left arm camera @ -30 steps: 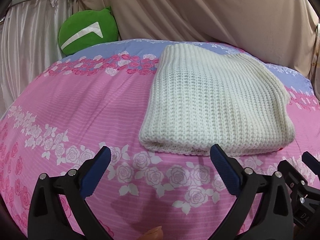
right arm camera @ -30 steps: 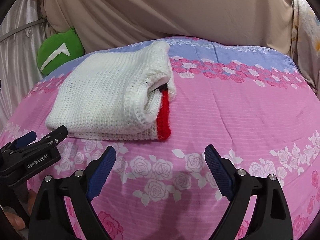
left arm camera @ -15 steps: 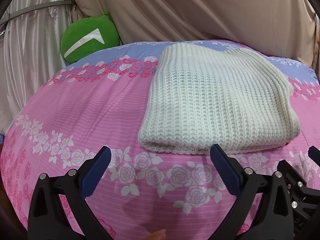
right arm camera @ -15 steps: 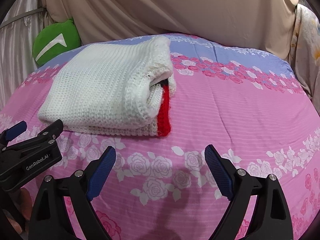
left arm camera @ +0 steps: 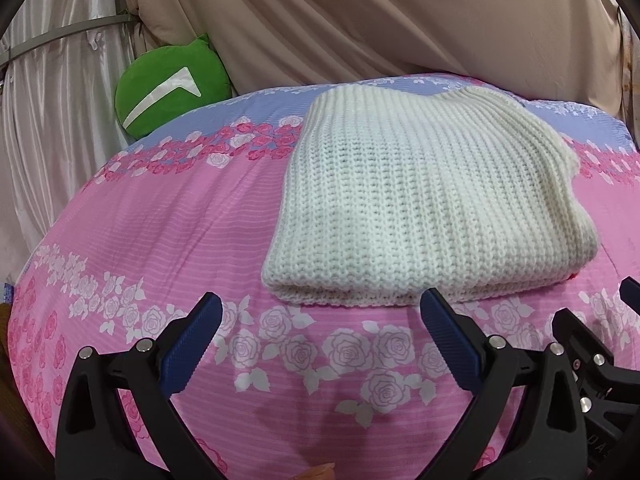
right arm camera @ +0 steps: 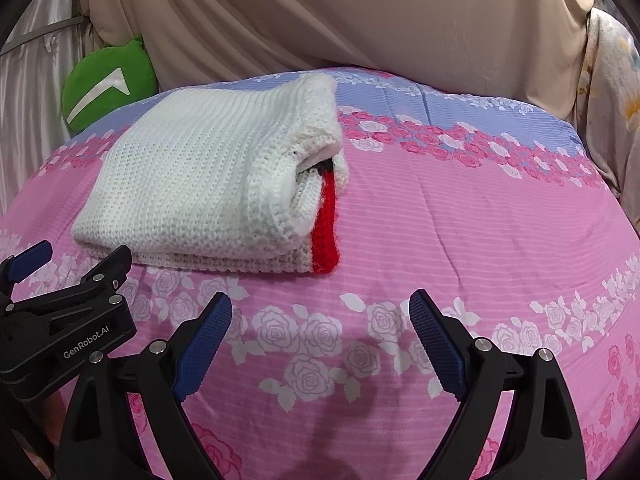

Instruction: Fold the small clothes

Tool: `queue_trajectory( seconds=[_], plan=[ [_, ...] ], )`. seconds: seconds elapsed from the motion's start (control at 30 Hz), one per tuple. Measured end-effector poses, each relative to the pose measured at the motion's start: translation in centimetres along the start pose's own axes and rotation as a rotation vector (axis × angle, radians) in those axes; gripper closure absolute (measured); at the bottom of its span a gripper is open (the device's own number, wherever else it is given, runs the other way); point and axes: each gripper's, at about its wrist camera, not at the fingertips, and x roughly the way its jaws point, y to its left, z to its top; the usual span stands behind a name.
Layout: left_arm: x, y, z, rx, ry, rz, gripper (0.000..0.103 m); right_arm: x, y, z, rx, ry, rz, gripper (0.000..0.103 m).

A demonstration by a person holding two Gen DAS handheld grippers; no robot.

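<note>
Left claw: blue-padded jaws spread wide, holding nothing, poised just short of the garment's near fold.
Right claw: likewise wide apart and empty, beside the left claw, which shows at its left.
Pink rose-printed bed cover: bare ahead and right of the right claw; ample room to manoeuvre.
Cream ribbed knit garment: ahead, folded into a flat rectangle; layered open edges with a red trim face right; fold judged essentially complete.
Green round cushion: far left, well apart.
</note>
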Motion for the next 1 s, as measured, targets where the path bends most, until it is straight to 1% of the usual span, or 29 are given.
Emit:
queue_trajectory(
  seconds=[0.3, 0.47, 0.6, 0.77, 1.0],
  plan=[
    [0.0, -0.2, 0.0, 0.008, 0.001, 0.008, 0.006, 0.0, -0.1, 0.0, 0.0, 0.0, -0.001, 0.015],
    [-0.2, -1.1, -0.1, 0.049, -0.006, 0.023, 0.005, 0.1, -0.2, 0.0, -0.001, 0.001, -0.005, 0.015],
    [0.0, -1.0, 0.0, 0.049, 0.001, 0.035, 0.005, -0.1, 0.1, -0.1, -0.003, -0.002, -0.012, 0.015],
    [0.1, -0.9, -0.1, 0.036, 0.014, 0.026, 0.005, -0.2, 0.4, -0.1, -0.004, -0.002, -0.016, 0.015],
    [-0.2, -0.7, -0.2, 0.028, -0.006, 0.017, 0.005, -0.3, 0.1, -0.1, 0.012, -0.006, -0.011, 0.015]
  ],
)
